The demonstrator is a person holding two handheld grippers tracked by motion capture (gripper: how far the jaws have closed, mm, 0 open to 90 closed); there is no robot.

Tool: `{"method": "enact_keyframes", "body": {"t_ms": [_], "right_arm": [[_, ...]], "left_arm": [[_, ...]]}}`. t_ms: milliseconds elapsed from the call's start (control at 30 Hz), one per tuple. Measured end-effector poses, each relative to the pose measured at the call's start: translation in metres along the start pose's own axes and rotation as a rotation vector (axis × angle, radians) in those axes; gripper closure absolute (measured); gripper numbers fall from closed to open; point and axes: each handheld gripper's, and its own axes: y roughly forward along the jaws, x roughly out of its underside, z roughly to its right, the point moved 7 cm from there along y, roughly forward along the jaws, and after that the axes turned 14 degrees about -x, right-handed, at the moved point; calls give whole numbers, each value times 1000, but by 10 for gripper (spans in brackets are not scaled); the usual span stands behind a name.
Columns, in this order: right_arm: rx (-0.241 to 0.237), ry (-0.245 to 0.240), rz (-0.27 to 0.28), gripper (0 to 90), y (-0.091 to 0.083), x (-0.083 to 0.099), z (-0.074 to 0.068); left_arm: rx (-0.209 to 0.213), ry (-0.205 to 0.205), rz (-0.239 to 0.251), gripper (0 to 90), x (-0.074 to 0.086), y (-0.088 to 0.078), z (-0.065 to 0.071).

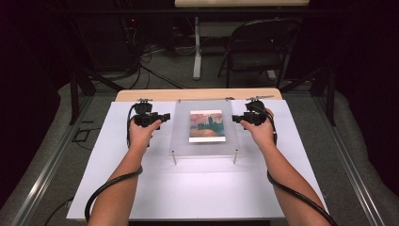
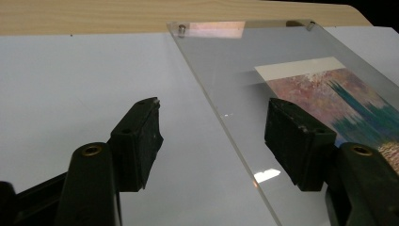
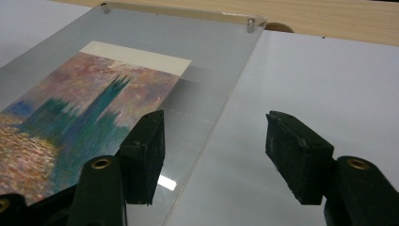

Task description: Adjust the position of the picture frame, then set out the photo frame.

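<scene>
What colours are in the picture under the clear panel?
Pink-mauve sky, teal towers, orange below, on the picture; right gripper view shows it best.

Dark room, walls black. Grey carpet floor (image 1: 160, 70) beyond the table. White sheet (image 1: 188, 188) covers the table; bare wood edge (image 1: 197, 94) shows at the far side. Black folding chair (image 1: 256, 47) far right. Second table far off with a white leg (image 1: 197, 47) and pale top (image 1: 240, 3). Cables (image 1: 141, 56) on the floor far left, by dark equipment with a small red light (image 1: 133, 20). Metal rails (image 1: 47, 165) run along both sides. Light falls from above onto the sheet.
</scene>
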Motion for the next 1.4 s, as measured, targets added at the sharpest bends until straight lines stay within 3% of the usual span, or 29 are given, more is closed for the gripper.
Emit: {"method": "enact_keyframes", "body": {"t_ms": [100,200,400,500,700,1033,1400], "right_arm": [[8,15,-2,381,3,1,3],[14,31,-8,381,5,2,5],[-14,70,4,388,9,-1,6],[-28,69,2,390,10,-3,3],[-42,69,-14,390,16,-5,-4],[-94,76,-59,385,29,-1,-14],[-93,117,-89,371,34,7,-12]], "left_arm": [[-19,6,-12,363,1,6,5],[-8,28,-40,363,4,12,13],[18,20,-69,351,7,23,28],[7,23,-72,340,7,27,33],[42,2,-89,340,9,32,41],[58,-5,-119,354,14,37,46],[80,-33,-145,324,15,38,45]]}}
